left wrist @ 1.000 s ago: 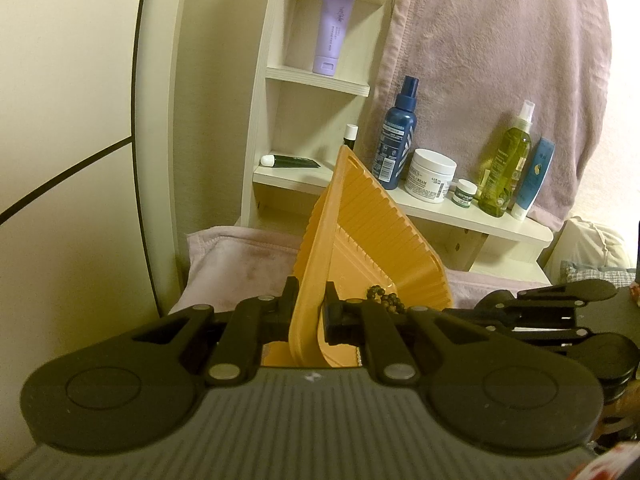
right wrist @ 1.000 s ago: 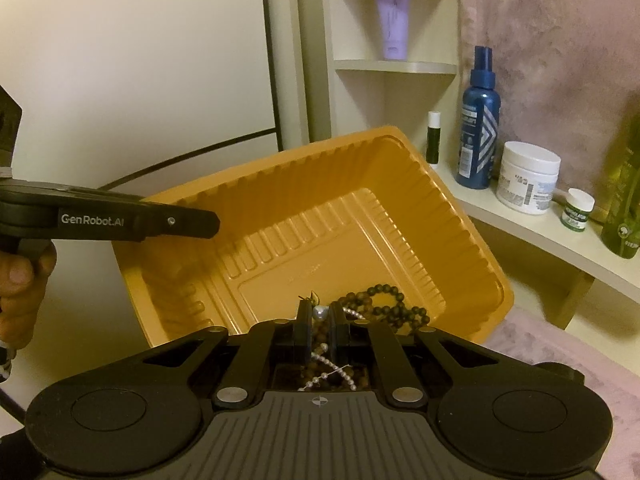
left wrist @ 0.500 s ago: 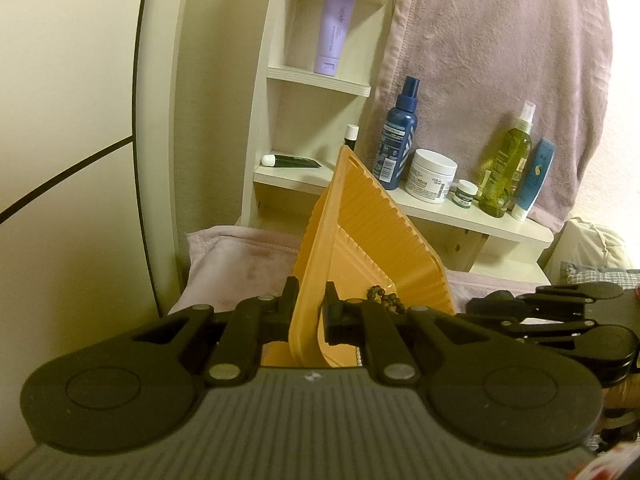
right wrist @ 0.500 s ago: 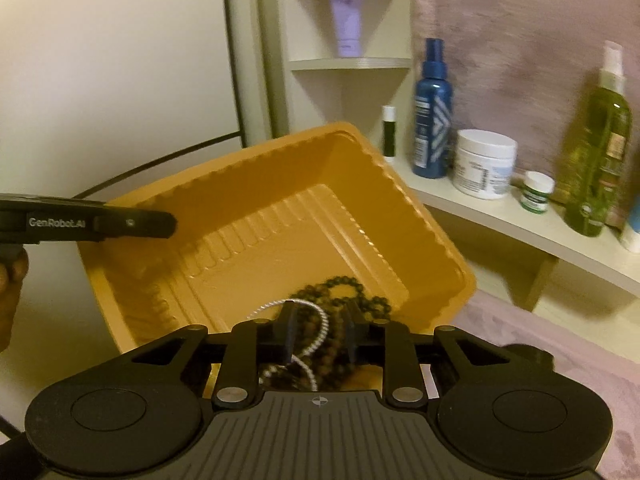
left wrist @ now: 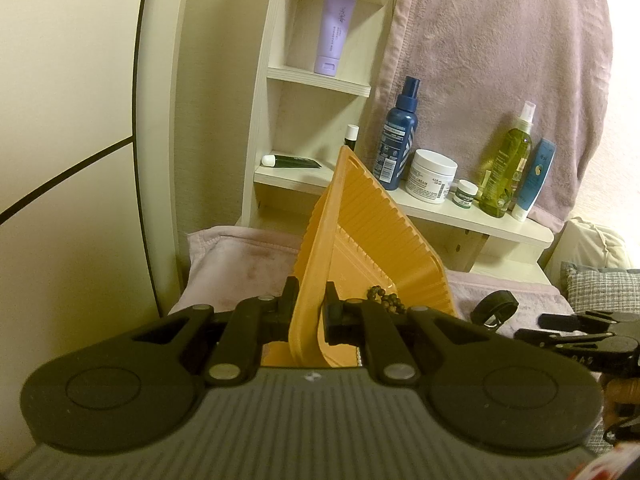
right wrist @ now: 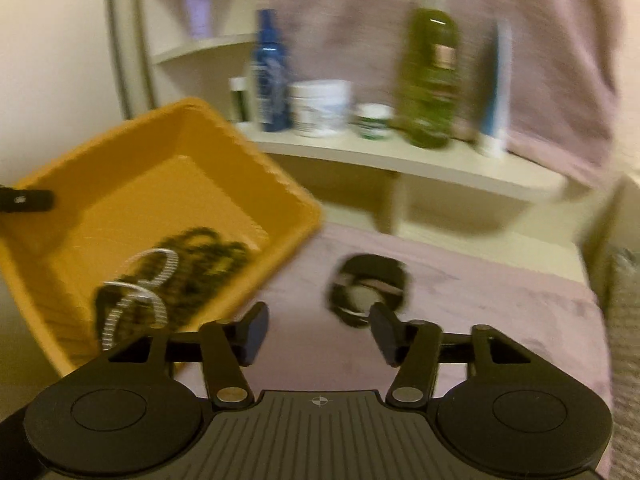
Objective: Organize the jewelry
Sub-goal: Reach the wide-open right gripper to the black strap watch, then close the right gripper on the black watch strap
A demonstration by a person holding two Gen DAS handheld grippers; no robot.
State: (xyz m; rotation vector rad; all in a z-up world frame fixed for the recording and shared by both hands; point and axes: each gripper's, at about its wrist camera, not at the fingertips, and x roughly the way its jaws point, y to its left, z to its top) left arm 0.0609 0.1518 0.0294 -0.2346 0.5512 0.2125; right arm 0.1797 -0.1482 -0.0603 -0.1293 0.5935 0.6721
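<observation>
Because the left claw point(left wrist: 308, 304) was clenched on only one wall of the orange tray point(left wrist: 360, 240), the tray hung tilted, with its open side turned toward the right claw point(right wrist: 316, 332). Its long axis ran forward and upward from the left claw, and the far corner pointed up at the shelf. The dark bead strand point(right wrist: 208, 256) and the pearl strand point(right wrist: 136, 292) lay gathered at the low side of the tray, just left of the right claw. If the tilt grew, these strands could probably slide over the low rim, and the thin wall could also slip out of the grip.

The right claw was released, its jaws wide apart and holding nothing. Just ahead of it, between its fingers, a dark watch point(right wrist: 370, 286) lay on the pink cloth, apart from the tray. This view was blurred, so a closing move now might miss the watch or pinch the cloth with it.
</observation>
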